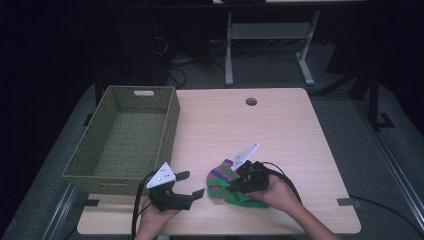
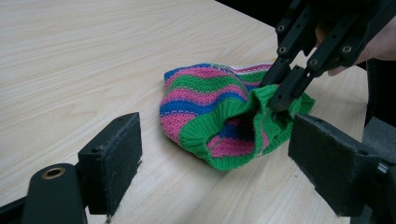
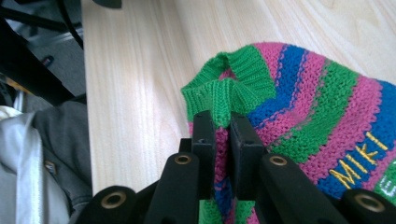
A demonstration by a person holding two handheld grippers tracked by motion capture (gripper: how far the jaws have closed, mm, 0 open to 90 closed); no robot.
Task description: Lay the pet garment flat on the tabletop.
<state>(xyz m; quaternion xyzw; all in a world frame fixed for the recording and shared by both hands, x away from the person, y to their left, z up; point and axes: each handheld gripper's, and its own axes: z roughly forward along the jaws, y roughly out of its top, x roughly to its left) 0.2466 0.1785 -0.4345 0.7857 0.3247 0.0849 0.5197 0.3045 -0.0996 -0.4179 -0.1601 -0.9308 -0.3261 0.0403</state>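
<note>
**Right gripper clamped on hat cuff; left gripper open beside it**

Table [image 1: 280, 125]: light wood, with a round hole [image 1: 251, 101] near the far edge. Woven basket [image 1: 172, 120] stands at the far left corner, nothing visible inside.

Hat [image 1: 220, 182]: knit, striped pink, blue and green, green ribbed cuff. It lies on the near part of the table, right of the basket and well apart from it, between the two grippers. Opening faces the left gripper; in the left gripper view the cuff [image 2: 205, 135] gapes and the pink-and-blue inside shows. Yellow lettering "MIKI" [image 3: 351, 170] is stitched on a blue stripe.

Right gripper [image 1: 239, 184]: held in the right hand [image 1: 280, 192], reaching in from the hat's right side. Jaws drawn together on a pinched fold of the green cuff; the right gripper view shows the knit squeezed between both pads [image 3: 204, 135], cuff bunched just above them.

Left gripper [image 1: 191, 185]: held in the left hand [image 1: 152, 220], near the front edge, just left of the hat. Jaws stand wide apart, pads [image 2: 116, 158] clear of the fabric, hat lying ahead of the gap, untouched.
</note>
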